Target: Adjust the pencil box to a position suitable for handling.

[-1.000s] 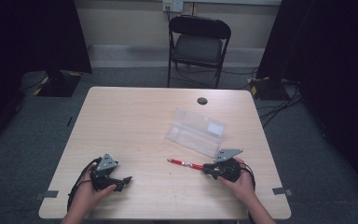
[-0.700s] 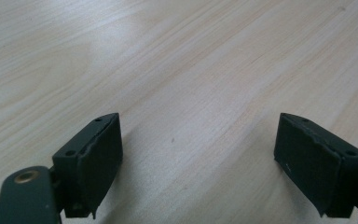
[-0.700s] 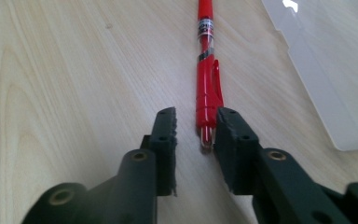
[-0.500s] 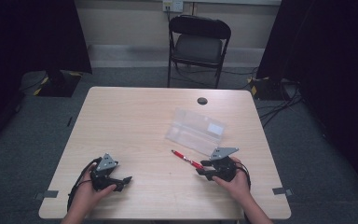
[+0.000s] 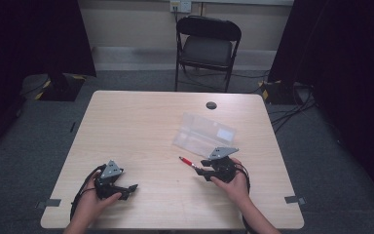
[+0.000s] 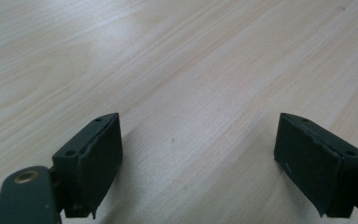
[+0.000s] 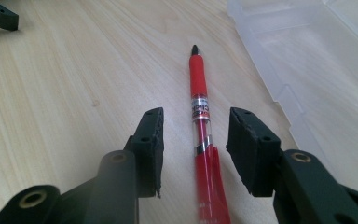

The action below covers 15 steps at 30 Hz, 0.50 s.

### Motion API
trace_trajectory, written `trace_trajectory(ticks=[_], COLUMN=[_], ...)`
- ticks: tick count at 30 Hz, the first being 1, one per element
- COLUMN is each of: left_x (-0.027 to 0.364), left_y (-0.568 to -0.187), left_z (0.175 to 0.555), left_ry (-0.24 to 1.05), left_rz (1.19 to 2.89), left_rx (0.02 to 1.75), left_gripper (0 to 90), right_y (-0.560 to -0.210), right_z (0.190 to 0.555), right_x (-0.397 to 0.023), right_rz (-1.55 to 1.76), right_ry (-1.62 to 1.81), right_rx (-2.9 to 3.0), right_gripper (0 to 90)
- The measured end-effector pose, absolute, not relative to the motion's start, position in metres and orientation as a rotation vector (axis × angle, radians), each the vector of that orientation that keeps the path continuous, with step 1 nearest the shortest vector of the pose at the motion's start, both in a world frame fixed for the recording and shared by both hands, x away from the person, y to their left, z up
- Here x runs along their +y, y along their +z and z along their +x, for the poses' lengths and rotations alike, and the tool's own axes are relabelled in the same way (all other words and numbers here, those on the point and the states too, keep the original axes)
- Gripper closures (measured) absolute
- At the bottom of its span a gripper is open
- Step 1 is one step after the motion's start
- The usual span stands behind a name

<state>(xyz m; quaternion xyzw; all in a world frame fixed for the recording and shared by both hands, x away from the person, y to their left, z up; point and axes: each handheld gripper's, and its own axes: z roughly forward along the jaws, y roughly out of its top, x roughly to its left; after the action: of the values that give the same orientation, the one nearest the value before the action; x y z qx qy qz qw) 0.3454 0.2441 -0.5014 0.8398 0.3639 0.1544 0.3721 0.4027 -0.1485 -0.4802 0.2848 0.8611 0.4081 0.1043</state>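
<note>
red plastic pens: 1
clear plastic cases, lying open: 1
black two-jaw grippers: 2, left, right
light wooden tables: 1
black folding chairs: 1

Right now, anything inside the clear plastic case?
The clear plastic case lies open on the table and looks empty where its trays show. The red pen lies on the wood beside it, between the right gripper jaws, untouched. The right gripper hides its near corner.
</note>
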Motion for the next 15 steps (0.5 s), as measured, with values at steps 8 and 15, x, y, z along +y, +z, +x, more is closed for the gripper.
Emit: trace_trajectory(ticks=[8,15], left_x=[0.2441,0.244], left_y=[-0.5014,-0.5015], left_z=[0.3454,0.3454], left_ry=[0.396,0.396], left_rz=[2.154,2.151], left_rx=[0.932,0.934], left_gripper=[15.1,15.1], right_y=[-0.4843,-0.4845], right_z=[0.4061,0.4069], right_x=[-0.1448,-0.1425], right_rz=[0.851,0.841], right_ry=[1.179,1.177], right_rx=[2.549,2.551], right_gripper=[57.4,57.1])
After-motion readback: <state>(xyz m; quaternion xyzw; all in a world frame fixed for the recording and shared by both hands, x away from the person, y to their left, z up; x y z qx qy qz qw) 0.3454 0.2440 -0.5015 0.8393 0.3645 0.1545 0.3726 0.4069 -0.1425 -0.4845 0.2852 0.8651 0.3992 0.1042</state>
